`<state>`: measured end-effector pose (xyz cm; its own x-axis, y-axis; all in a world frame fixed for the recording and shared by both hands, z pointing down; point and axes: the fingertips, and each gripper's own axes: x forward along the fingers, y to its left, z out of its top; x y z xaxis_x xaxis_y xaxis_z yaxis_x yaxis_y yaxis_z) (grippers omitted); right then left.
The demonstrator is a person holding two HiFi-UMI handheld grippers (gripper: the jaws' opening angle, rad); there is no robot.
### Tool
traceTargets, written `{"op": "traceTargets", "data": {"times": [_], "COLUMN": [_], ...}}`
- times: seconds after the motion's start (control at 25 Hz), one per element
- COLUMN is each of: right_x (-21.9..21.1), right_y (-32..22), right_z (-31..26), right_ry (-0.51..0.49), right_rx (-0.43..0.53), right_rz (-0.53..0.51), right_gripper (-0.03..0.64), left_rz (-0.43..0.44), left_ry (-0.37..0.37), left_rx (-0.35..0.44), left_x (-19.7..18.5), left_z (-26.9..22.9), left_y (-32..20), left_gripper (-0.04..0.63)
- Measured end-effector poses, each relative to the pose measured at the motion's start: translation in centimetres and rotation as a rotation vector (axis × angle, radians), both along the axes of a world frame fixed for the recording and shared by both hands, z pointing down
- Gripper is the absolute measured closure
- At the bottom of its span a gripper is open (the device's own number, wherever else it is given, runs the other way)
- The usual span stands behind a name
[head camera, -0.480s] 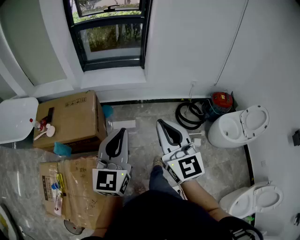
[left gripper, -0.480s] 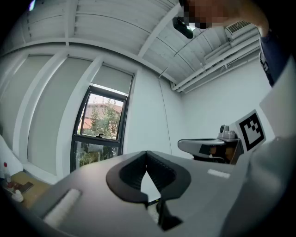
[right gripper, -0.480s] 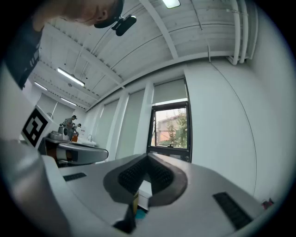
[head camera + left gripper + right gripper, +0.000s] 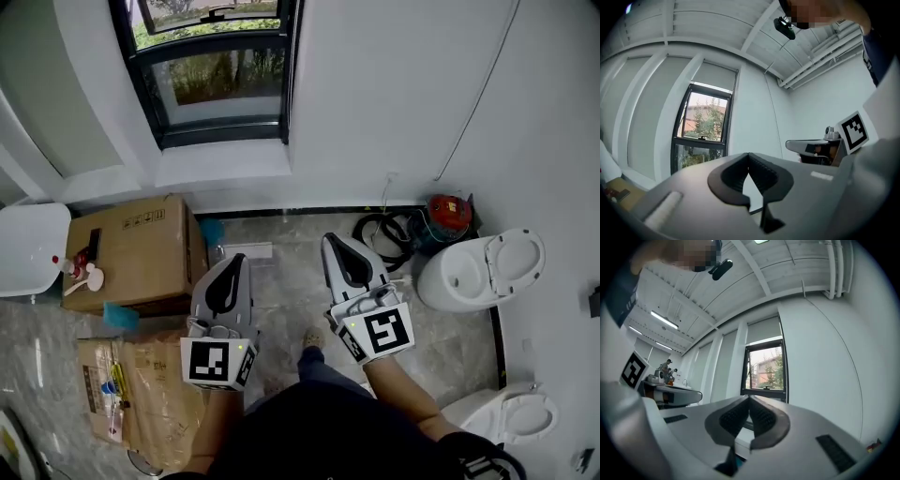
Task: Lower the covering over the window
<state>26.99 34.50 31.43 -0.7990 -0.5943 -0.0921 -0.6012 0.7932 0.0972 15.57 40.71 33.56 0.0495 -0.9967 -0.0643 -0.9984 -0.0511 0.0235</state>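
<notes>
A bare storage-like room: toilet (image 4: 478,267), cardboard box (image 4: 131,253) and coiled hose (image 4: 380,232) loose on the stone floor (image 4: 281,295)

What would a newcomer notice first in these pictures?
The dark-framed window sits at the top, with a grey blind above its glass. In the middle, the left tongs and right tongs, both shut and empty, point toward it. A toilet stands at right, a box at left.

One black-framed glass window (image 4: 220,84), two brown cardboard boxes (image 4: 131,253) (image 4: 141,394), two white ceramic toilets (image 4: 469,267) (image 4: 487,412), one red round canister (image 4: 448,214), one coiled black hose (image 4: 360,232), two white handheld grippers (image 4: 238,259) (image 4: 327,239)
</notes>
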Motion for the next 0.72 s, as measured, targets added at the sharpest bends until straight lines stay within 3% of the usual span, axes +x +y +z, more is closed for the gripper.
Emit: {"op": "traceTargets", "data": {"times": [0.44,0.72], "right_x": [2.2,2.0], "right_y": [-13.2,-18.3], "right_z": [-1.6,-0.4], "right_ry": [-0.037,-0.047], "right_rx": [0.041,-0.007], "right_rz": [-0.016,-0.040], "right_gripper": [0.604,0.604], "left_rz": [-0.077,-0.090], "left_ry": [0.000,0.025], "left_rx": [0.026,-0.008], "left_x": [-0.4,-0.3], "left_z": [-1.4,-0.9], "left_y": [-11.7,-16.5], "left_gripper": [0.583,0.583]}}
